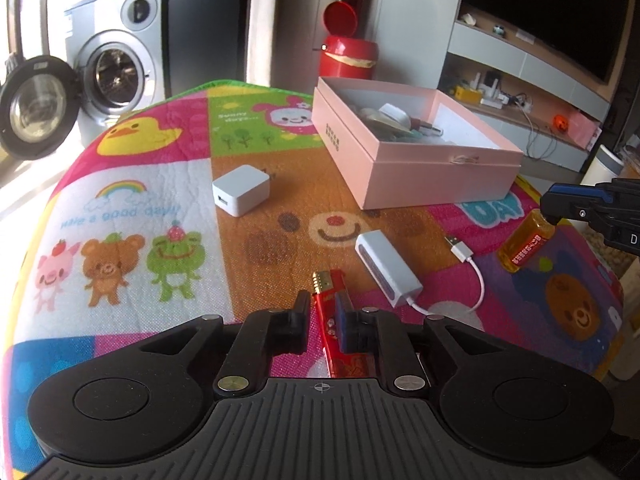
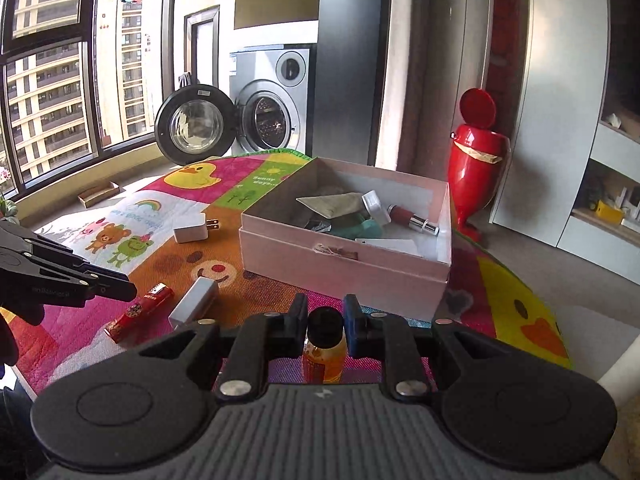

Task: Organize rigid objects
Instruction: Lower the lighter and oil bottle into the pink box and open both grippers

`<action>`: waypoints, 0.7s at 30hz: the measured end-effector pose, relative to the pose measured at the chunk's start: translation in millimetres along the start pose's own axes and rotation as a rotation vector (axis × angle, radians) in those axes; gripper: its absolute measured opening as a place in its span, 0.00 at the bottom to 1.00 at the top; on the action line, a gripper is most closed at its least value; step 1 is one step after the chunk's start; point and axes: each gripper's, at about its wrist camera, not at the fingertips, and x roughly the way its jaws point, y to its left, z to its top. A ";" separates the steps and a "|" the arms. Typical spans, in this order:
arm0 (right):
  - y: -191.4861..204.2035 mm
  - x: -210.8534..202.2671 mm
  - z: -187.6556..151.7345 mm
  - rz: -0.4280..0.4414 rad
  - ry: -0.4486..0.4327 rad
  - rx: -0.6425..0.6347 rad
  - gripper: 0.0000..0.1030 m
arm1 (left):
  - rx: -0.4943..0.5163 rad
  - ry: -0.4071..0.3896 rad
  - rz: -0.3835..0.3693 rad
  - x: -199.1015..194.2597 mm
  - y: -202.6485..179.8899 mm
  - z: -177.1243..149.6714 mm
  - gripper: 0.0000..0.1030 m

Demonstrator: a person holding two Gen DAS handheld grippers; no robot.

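Left wrist, lighter between hand-held gripper fingers

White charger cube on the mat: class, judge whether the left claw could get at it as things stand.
Probably not right away: the left claw sits around the red lighter, so it is occupied. Otherwise the mat between it and the white charger cube lies bare.
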 end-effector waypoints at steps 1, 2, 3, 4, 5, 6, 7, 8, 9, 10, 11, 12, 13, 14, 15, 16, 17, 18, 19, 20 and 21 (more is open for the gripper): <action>2.7 -1.4 -1.6 -0.009 -0.010 -0.014 0.18 | 0.008 0.009 0.003 4.6 -3.4 -1.5 0.15; 5.1 -3.0 -3.0 -0.014 -0.018 -0.027 0.21 | 0.014 -0.014 -0.001 5.5 -6.3 -2.8 0.17; 7.4 -5.3 -4.8 -0.013 -0.027 -0.039 0.32 | 0.023 -0.013 0.009 7.8 -9.9 -3.4 0.24; 10.8 -8.4 -7.7 -0.010 -0.042 -0.051 0.41 | 0.019 0.004 0.009 11.2 -10.5 -3.6 0.27; 14.1 -10.6 -11.2 -0.014 -0.059 -0.062 0.62 | 0.002 0.023 0.011 15.7 -10.4 -5.2 0.30; 17.4 -11.4 -14.1 -0.020 -0.070 -0.075 0.69 | -0.004 0.011 0.013 15.2 -11.0 -7.1 0.28; 21.9 -10.5 -17.1 -0.029 -0.070 -0.096 0.69 | -0.008 0.004 0.015 15.4 -11.1 -8.3 0.27; 24.2 -8.6 -18.5 -0.038 -0.066 -0.106 0.69 | -0.012 -0.002 0.016 14.6 -11.5 -9.2 0.28; 25.5 -5.4 -19.1 -0.048 -0.060 -0.109 0.69 | -0.013 -0.007 0.018 13.9 -11.7 -9.0 0.28; 25.1 -1.9 -18.9 -0.052 -0.054 -0.100 0.69 | -0.003 -0.012 0.020 13.7 -12.5 -9.3 0.27; 23.1 3.0 -17.3 -0.052 -0.046 -0.080 0.68 | 0.005 -0.017 0.023 13.9 -13.5 -9.6 0.28; 20.0 8.2 -14.9 -0.051 -0.037 -0.054 0.68 | 0.012 -0.030 0.030 14.0 -15.0 -10.4 0.27; 16.1 13.0 -12.0 -0.050 -0.031 -0.024 0.67 | 0.013 -0.040 0.030 14.2 -15.8 -11.5 0.27; 11.4 18.8 -8.6 -0.048 -0.011 0.007 0.57 | 0.015 -0.049 0.029 14.1 -16.1 -12.5 0.26; 8.9 21.4 -9.4 -0.040 0.009 0.015 0.35 | 0.025 -0.061 0.027 13.9 -16.6 -14.1 0.26; 6.5 24.4 -8.5 -0.032 0.031 0.022 0.26 | 0.034 -0.068 0.025 13.4 -16.8 -15.2 0.26; 3.8 24.0 -8.0 -0.027 0.035 0.032 0.27 | 0.040 -0.072 0.022 12.7 -16.7 -16.0 0.26; 2.6 22.9 -7.8 -0.024 0.038 0.033 0.27 | 0.044 -0.075 0.010 12.1 -16.1 -16.8 0.26; 0.7 20.2 -8.7 -0.023 0.039 0.026 0.27 | 0.050 -0.077 -0.010 9.8 -15.4 -18.3 0.26; -0.8 16.6 -9.0 -0.027 0.037 0.018 0.27 | 0.056 -0.078 -0.028 7.8 -15.5 -19.1 0.26; -2.3 12.7 -8.9 -0.033 0.032 0.013 0.27 | 0.064 -0.082 -0.042 5.4 -16.4 -19.0 0.26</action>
